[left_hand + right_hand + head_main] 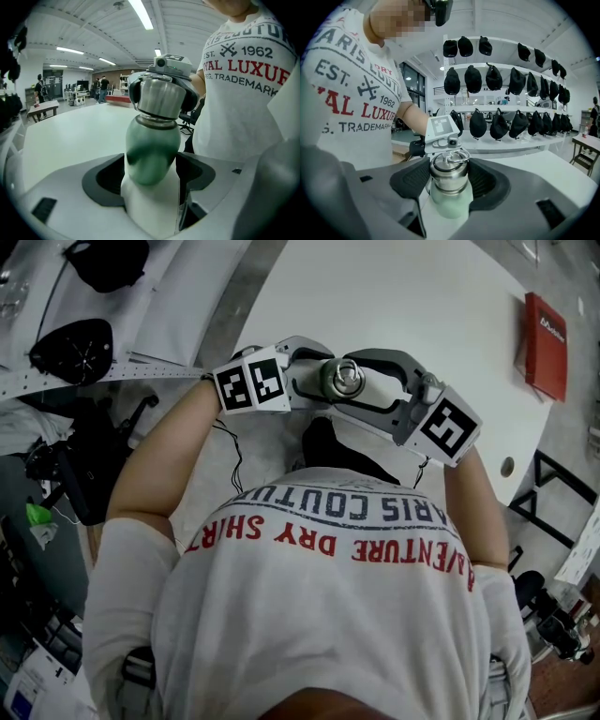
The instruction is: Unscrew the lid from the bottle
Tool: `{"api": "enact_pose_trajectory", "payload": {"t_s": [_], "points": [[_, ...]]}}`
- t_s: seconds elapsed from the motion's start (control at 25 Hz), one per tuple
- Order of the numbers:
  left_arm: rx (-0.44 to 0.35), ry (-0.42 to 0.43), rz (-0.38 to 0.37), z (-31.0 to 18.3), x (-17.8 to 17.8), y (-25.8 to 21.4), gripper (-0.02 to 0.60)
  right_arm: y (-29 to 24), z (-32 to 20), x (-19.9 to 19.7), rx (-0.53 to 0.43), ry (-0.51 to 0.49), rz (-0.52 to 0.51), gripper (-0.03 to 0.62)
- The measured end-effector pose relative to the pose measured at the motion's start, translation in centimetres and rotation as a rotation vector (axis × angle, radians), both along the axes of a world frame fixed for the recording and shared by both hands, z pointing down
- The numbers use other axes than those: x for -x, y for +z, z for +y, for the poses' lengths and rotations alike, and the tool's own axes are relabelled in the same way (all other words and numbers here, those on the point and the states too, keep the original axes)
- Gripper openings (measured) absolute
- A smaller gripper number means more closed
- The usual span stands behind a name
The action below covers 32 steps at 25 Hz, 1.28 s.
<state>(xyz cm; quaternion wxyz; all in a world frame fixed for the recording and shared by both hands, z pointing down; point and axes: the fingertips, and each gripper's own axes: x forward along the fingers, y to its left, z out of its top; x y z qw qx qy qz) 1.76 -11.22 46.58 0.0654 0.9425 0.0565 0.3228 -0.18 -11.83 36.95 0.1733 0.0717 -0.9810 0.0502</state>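
I hold the bottle (151, 154) upright in front of my shirt (328, 596), lifted off the white worktop (394, 296), with a gripper on it from each side. My left gripper (151, 177) has the pale green body. Its fingers (107, 180) are closed against the bottle, one dark pad on either side, and the body fills the whole gap between them. My right gripper (449, 180) meets the bottle from the opposite side and higher up. Its fingers (411, 177) stand fairly wide but are pressed onto the steel lid (449, 174), clamping it left and right. The wire ring (456, 157) on top of the lid stands clear above those pads.

The lid sits on the bottle's neck, just above the green shoulder. It looks screwed down with no gap under it, though the wide-angle view is too soft there for me to be sure. A red box (546, 345) lies on the worktop well beyond the bottle, off to the right.
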Motion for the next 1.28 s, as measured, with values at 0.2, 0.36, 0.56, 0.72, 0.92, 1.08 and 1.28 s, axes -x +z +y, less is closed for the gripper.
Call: {"api": "enact_pose_trajectory", "payload": {"t_s": [0.2, 0.36, 0.56, 0.72, 0.92, 1.08, 1.28], "points": [[0.008, -0.104, 0.048, -0.3, 0.6, -0.8, 0.344, -1.1, 0.0, -0.5, 0.032, 0.072, -0.049, 0.256], [-0.011, -0.167, 0.050, -0.2, 1.9, -1.8, 0.344, -3.1, 0.1, -1.1, 0.050, 0.158, -0.136, 0.256], [-0.028, -0.294, 0.125, -0.2, 3.1, -5.4, 0.341, -5.5, -0.3, -4.0, 0.041, 0.350, -0.267, 0.256], [-0.062, -0.407, 0.188, 1.2, 3.9, -9.1, 0.224, -7.4, 1.1, -6.0, 0.040, 0.481, -0.317, 0.256], [-0.042, -0.606, 0.336, 2.3, 4.5, -14.6, 0.116, -9.8, 4.1, -6.4, -0.007, 0.546, -0.322, 0.256], [-0.008, -0.725, 0.431, 3.6, 4.9, -18.4, 0.056, -11.1, 6.2, -6.2, -0.036, 0.582, -0.293, 0.256], [-0.025, -0.746, 0.454, 5.9, 5.1, -21.1, 0.043, -12.7, 8.4, -6.0, -0.072, 0.604, -0.280, 0.256]]}}
